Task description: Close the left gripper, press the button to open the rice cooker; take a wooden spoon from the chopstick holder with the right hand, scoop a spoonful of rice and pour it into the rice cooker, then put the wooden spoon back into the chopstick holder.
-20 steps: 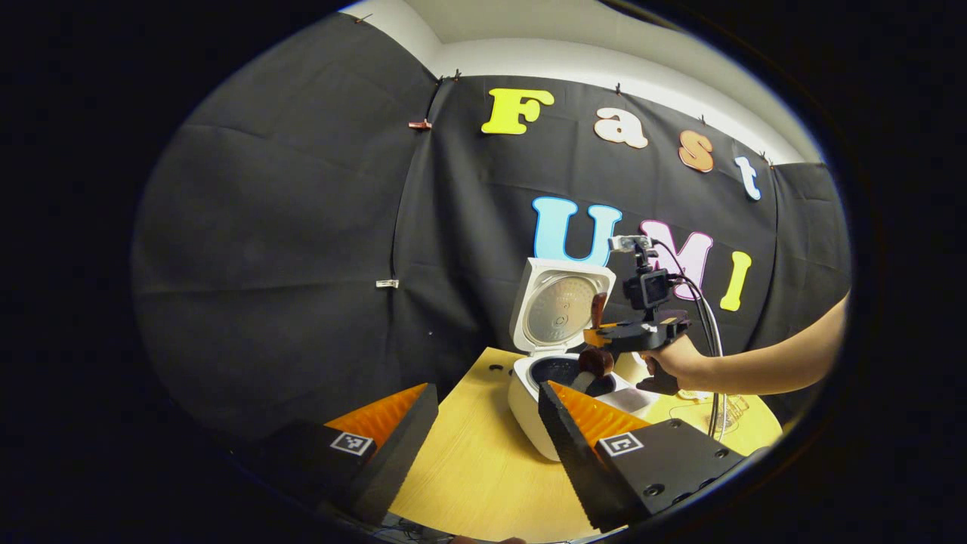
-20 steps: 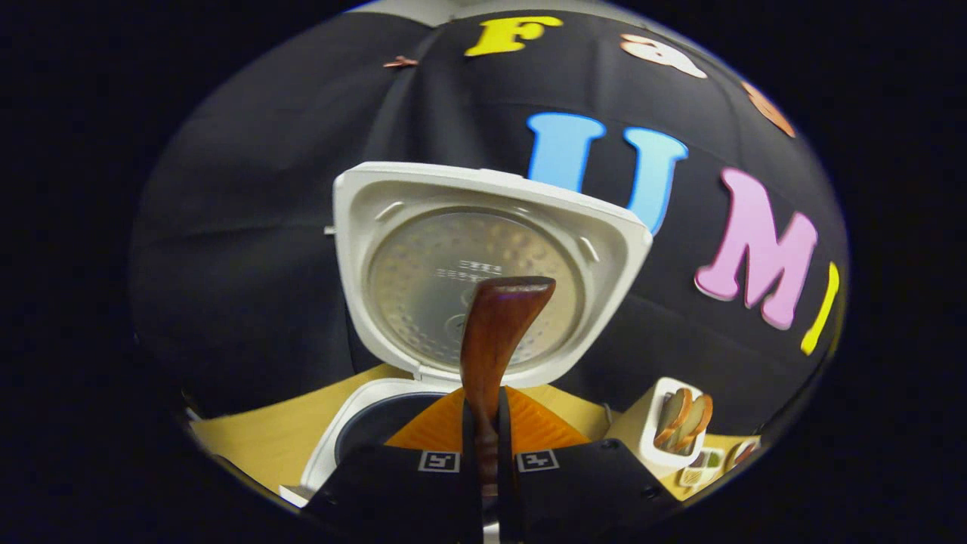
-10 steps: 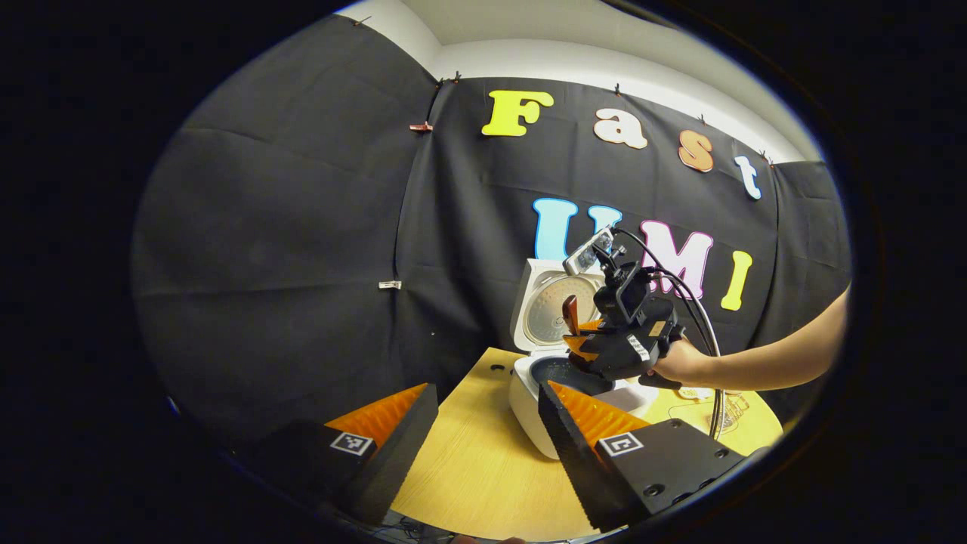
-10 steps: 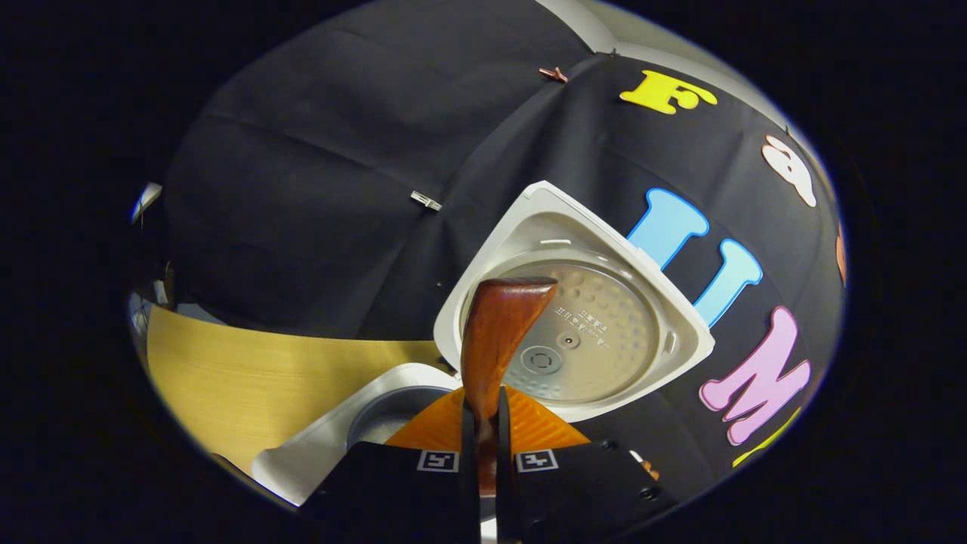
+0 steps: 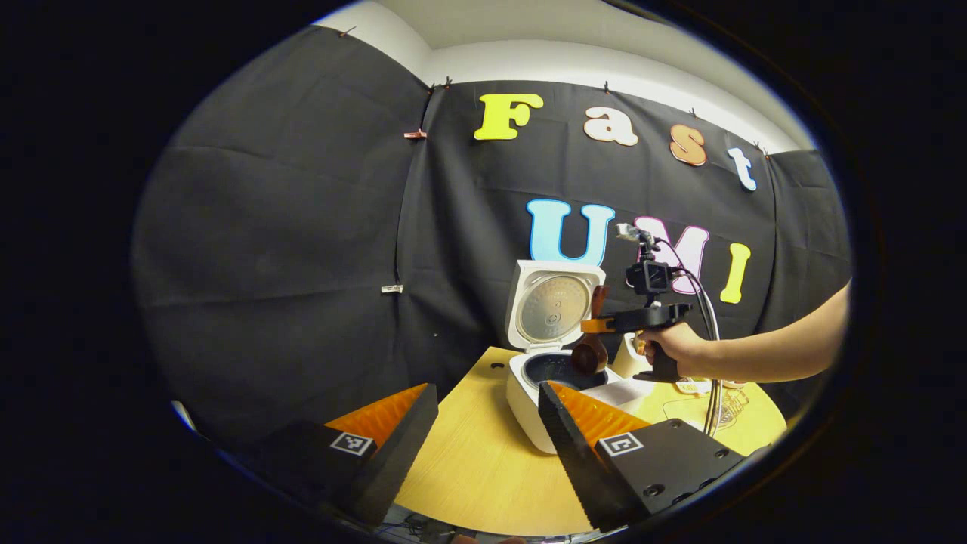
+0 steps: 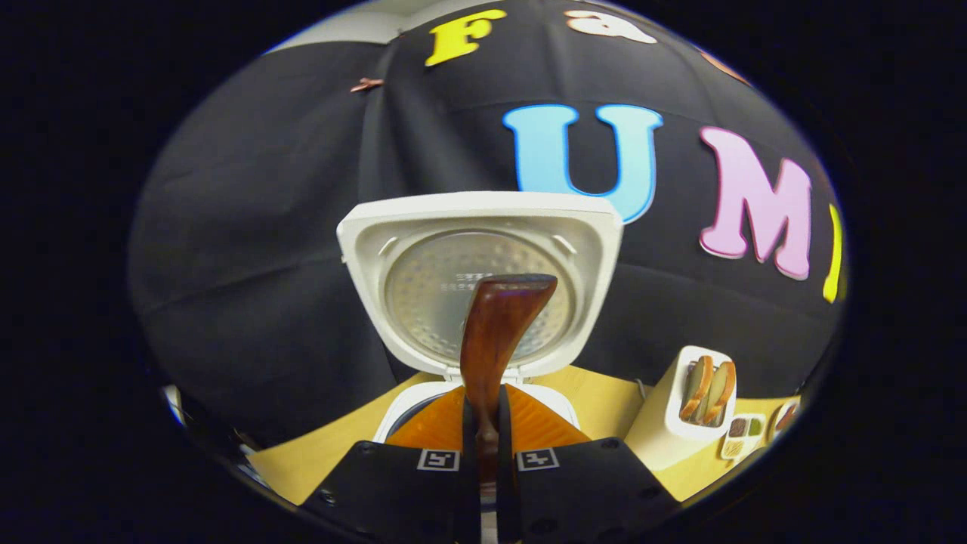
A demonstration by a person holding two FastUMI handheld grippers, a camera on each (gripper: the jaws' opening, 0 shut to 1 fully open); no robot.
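My right gripper (image 6: 483,423) is clamped on the wooden spoon (image 6: 495,332), both fingers pressing its handle, which rises upright between them in the right gripper view, in front of the raised lid (image 6: 480,283) of the rice cooker (image 5: 540,393). In the left gripper view I see that same gripper held level by a hand (image 5: 668,347) above the cooker's open pot, with the spoon's bowl hanging down over the dark inner pot; whether any rice is in the bowl I cannot tell. My left gripper (image 5: 483,408) is released, its fingers spread wide and holding nothing, low over the near part of the wooden table (image 5: 468,461), well apart from the cooker. The white chopstick holder (image 6: 684,419) stands on the table just right of the cooker, with other wooden utensils in it. There is faint printing on the lid's metal inner plate, too small and blurred for me to read.
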